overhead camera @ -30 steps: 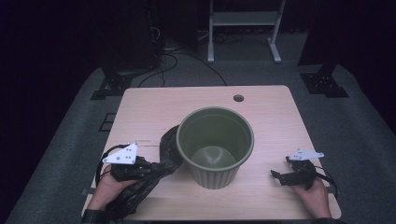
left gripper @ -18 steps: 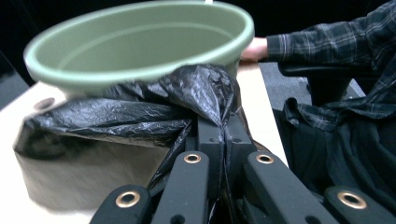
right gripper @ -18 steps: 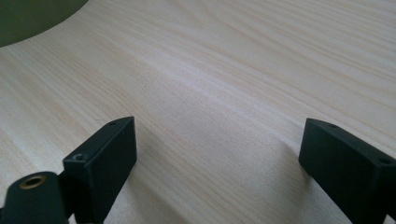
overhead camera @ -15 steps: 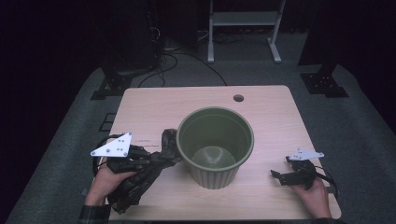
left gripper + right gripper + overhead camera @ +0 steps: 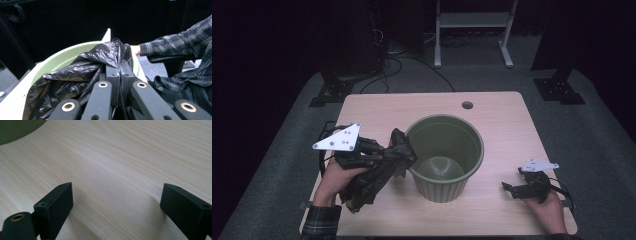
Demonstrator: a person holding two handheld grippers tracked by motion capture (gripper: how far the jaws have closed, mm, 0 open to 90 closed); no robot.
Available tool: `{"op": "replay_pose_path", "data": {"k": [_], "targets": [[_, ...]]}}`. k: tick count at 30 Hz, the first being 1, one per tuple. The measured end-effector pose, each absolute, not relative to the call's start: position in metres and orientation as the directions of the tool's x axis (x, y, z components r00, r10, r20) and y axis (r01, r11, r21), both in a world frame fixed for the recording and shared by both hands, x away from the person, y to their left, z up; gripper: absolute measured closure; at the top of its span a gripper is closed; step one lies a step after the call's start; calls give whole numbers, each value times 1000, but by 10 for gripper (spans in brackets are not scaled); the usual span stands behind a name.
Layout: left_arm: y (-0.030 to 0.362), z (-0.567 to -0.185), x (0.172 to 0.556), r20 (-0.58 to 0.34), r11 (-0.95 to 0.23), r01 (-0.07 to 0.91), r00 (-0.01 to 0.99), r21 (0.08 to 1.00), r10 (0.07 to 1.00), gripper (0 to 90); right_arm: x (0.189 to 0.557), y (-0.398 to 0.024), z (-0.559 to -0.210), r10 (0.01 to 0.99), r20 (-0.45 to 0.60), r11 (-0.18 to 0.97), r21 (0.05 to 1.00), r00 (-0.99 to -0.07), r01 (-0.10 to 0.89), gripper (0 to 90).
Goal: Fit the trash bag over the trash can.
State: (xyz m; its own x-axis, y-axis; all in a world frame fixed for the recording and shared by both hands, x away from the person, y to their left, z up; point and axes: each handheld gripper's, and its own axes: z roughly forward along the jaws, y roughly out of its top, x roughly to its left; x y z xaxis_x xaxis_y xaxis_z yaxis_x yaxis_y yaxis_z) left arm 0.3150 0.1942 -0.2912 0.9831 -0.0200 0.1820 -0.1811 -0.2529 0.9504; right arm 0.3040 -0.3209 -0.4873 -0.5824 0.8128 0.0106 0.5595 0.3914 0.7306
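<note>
Beside the green plastic bin (image 5: pixel 445 157), the left gripper (image 5: pixel 384 154) pinches a black bin bag (image 5: pixel 377 172), seemingly touching its rim; the right gripper (image 5: pixel 511 189) rests spread wide on the table (image 5: pixel 507 120).

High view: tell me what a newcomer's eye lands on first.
The green pot stands mid-table, the biggest thing there. At its left rim the left gripper is shut on a crumpled black bag, lifted off the table beside the pot. Near the right edge the right gripper rests open, holding nothing.
</note>
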Motion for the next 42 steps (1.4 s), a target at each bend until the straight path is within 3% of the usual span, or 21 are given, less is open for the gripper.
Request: {"op": "replay_pose_path", "data": {"k": [26,42], "targets": [[107,-244,357,169,-203,-208,967,957,-192,883,304,-321,-487,812,11,393,730,-584,559,98],[57,-217,364,180,-189,-235,946,954,-269,883,304,-321,-487,810,11,394,730,-586,558,98]]}}
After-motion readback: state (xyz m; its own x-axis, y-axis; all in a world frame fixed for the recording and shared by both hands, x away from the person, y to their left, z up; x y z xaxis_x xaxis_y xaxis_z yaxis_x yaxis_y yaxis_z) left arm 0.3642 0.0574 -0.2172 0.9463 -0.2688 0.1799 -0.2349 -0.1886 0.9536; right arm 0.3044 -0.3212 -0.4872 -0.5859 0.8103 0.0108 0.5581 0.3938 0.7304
